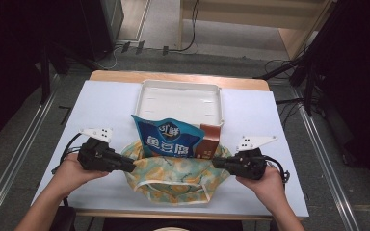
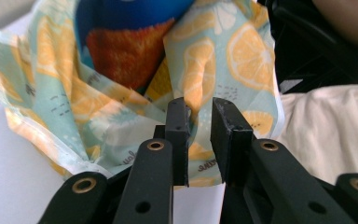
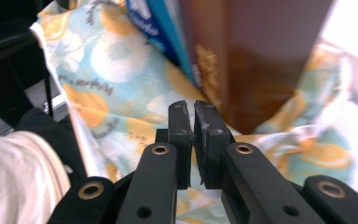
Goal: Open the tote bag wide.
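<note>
Both tongs work a lemon-print cloth bag that sits on the white-topped counter, between the two hands. The L tongs point inward at the bag's L edge; in the left gripper view the L tongs stand slightly parted, w/ a fold of the bag's fabric running into the gap; the jaws aren't pressed together on it, so the grip reads as released, cloth loosely between. The R tongs meet the bag's opposite edge; in the right gripper view the R tongs are clenched, pads nearly touching, w/ the bag's rim fabric pinched in at the pads as far as can be seen. Inside the bag, approx. midway between the two tongs, a blue snack pouch stands upright and sticks out above the rim; just beside it, toward the R tongs, a brown carton stands upright too. Beyond the bag, farther from both tongs, a white tray lies flat on the counter, its near wall right behind the pouch and carton. The person's hands hold each gripper at the counter's near edge.
</note>
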`<move>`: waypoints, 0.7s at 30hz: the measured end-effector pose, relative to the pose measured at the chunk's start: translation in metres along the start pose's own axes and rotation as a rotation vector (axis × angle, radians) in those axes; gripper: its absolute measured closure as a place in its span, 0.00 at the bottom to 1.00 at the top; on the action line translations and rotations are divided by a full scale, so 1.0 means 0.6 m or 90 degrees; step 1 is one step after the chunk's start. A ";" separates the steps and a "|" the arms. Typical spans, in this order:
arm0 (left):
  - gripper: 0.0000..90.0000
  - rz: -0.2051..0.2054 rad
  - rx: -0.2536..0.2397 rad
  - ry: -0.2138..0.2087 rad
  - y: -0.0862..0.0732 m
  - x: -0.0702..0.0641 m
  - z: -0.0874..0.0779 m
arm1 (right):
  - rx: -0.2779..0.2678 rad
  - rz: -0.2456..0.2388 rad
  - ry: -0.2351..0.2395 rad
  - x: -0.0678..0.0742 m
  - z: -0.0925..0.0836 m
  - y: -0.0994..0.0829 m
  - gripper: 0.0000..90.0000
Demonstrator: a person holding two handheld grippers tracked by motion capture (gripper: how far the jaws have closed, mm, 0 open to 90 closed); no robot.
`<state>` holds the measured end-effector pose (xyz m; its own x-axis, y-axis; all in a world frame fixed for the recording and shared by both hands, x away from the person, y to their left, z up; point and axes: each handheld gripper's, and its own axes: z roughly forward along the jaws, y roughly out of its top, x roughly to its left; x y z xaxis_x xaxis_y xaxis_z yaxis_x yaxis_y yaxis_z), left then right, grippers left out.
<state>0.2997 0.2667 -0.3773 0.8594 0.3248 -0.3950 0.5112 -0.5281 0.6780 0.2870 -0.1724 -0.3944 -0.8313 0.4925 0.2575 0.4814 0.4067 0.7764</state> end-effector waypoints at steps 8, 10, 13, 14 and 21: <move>0.86 0.002 -0.015 -0.017 0.016 -0.007 -0.018 | -0.002 0.009 -0.023 -0.017 -0.007 0.018 0.97; 0.88 -0.002 -0.016 -0.004 0.020 -0.006 -0.022 | 0.003 0.008 -0.028 -0.025 -0.001 0.020 0.98; 0.96 -0.021 -0.013 0.014 0.027 0.004 -0.020 | 0.015 0.022 -0.031 -0.034 0.008 0.017 0.99; 0.97 -0.029 -0.009 0.023 0.030 0.010 -0.016 | 0.017 0.022 -0.029 -0.036 0.010 0.016 0.99; 0.98 -0.042 0.026 0.031 0.042 0.032 0.024 | 0.045 0.030 -0.029 -0.048 0.026 0.005 0.99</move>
<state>0.3289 0.2484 -0.3767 0.8223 0.3981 -0.4066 0.5681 -0.5355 0.6249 0.3167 -0.1736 -0.4084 -0.7947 0.5464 0.2642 0.5391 0.4356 0.7208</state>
